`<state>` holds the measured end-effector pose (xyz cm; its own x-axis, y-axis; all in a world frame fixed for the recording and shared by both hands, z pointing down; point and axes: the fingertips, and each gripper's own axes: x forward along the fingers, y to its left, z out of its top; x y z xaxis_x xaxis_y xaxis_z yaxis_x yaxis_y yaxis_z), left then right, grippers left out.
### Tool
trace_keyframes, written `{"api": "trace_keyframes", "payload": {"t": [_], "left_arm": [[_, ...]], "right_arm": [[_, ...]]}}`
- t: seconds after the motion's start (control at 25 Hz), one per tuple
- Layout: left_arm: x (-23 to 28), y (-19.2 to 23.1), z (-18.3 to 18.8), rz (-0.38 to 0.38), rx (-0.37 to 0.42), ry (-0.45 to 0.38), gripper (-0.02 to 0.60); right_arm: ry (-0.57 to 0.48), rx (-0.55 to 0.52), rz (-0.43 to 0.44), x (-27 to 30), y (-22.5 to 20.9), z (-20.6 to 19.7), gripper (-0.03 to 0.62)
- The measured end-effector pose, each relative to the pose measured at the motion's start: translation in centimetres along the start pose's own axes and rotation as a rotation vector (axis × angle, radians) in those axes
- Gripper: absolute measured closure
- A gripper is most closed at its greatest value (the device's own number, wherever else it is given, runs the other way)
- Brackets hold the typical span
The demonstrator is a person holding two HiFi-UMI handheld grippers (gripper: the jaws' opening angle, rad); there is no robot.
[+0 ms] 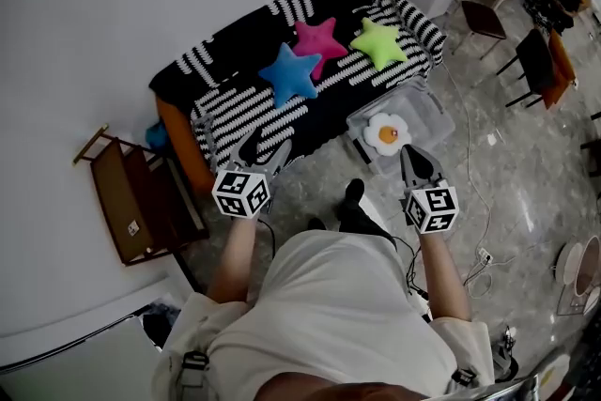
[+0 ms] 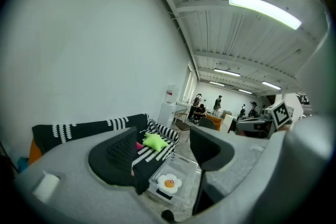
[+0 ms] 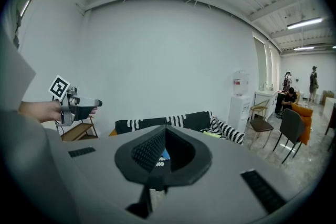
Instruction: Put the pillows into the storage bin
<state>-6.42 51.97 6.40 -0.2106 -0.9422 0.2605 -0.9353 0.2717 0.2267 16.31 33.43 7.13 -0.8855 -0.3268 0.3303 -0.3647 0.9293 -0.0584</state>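
The left gripper (image 1: 261,148) is held out in front of the person with its jaws well apart and nothing between them; its own view looks through the gap at the floor and the sofa end beyond. The right gripper (image 1: 420,160) is level with it, its jaw tips drawn together on nothing. Just ahead of the right gripper, on the floor, stands the clear storage bin (image 1: 427,108), with a fried-egg pillow (image 1: 388,133) lying inside it. Beyond both grippers is the black-and-white striped sofa (image 1: 244,99), well apart from the jaws. On its seat three star pillows lie in a row: the blue star pillow (image 1: 289,72) ahead of the left gripper, the magenta star pillow (image 1: 319,42) in the middle, and the green star pillow (image 1: 380,42) nearest the bin's end.
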Motion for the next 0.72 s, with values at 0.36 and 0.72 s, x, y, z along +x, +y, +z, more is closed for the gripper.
{"api": "trace_keyframes", "payload": {"t": [0.36,0.72], "left_arm": [[7.1,1.3,2.1,0.042,-0.004,0.006,0.275],[14.9,1.0,3.4,0.08,-0.026,0.024,0.275]], "right_arm": [[0.021,-0.028,0.056,7.2,-5.2,2.0,0.592],[0.043,-0.052,0.115,13.2,-11.4,4.2,0.592]]}}
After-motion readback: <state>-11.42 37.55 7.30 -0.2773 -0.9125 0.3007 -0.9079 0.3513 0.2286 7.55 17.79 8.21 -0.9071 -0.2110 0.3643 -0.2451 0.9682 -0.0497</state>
